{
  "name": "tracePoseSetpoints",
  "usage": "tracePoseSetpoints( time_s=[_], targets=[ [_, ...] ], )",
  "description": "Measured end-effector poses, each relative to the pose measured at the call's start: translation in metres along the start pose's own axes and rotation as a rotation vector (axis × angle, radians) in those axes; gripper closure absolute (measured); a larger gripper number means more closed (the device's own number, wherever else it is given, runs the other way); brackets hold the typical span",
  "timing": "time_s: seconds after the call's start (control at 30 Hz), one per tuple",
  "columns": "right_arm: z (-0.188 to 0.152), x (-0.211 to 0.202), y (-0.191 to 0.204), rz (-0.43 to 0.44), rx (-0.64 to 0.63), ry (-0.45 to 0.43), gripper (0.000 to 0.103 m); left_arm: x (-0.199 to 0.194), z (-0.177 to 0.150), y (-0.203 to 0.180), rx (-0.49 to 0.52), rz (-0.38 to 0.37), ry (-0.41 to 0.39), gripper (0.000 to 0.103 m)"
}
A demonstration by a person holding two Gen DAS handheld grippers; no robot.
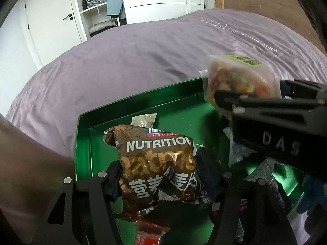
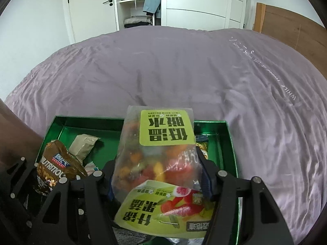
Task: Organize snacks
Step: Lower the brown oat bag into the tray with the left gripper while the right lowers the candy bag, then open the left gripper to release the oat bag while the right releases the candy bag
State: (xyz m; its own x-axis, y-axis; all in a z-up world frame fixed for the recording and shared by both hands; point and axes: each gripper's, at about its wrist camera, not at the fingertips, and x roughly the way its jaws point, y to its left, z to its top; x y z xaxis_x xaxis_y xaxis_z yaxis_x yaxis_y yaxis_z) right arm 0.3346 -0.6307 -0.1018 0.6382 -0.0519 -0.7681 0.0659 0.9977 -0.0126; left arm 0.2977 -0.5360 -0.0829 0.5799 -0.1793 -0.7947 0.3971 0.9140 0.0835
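Note:
My left gripper is shut on a brown oatmeal packet printed "NUTRITIOUS", held over the green tray. The packet also shows in the right wrist view at the left. My right gripper is shut on a clear bag of dried fruit and vegetables with lime-green labels, held above the tray. In the left wrist view the right gripper enters from the right, holding that bag over the tray's far right corner.
The tray lies on a purple bedspread. Inside it are a beige packet, a red packet and several other wrappers. A white wardrobe and a wooden headboard stand behind the bed.

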Motion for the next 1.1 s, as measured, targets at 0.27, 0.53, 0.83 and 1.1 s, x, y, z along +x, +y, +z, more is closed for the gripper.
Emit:
tracePoseSetpoints(
  time_s=[0.27,0.53,0.83,1.1],
  targets=[
    [-0.002,-0.007,0.003,0.002,0.001,0.000,0.062,0.001,0.004,-0.002,-0.004,-0.013,0.019,0.037],
    [-0.002,-0.008,0.003,0.005,0.010,0.007,0.060,-0.004,0.003,-0.001,0.005,-0.009,0.011,0.033],
    [-0.004,-0.016,0.001,0.006,0.023,0.000,0.026,-0.009,0.005,-0.001,0.002,-0.015,0.003,0.033],
    [-0.006,-0.039,-0.004,0.018,0.041,-0.024,0.021,-0.023,0.005,-0.003,0.005,-0.018,-0.015,0.032]
  ],
)
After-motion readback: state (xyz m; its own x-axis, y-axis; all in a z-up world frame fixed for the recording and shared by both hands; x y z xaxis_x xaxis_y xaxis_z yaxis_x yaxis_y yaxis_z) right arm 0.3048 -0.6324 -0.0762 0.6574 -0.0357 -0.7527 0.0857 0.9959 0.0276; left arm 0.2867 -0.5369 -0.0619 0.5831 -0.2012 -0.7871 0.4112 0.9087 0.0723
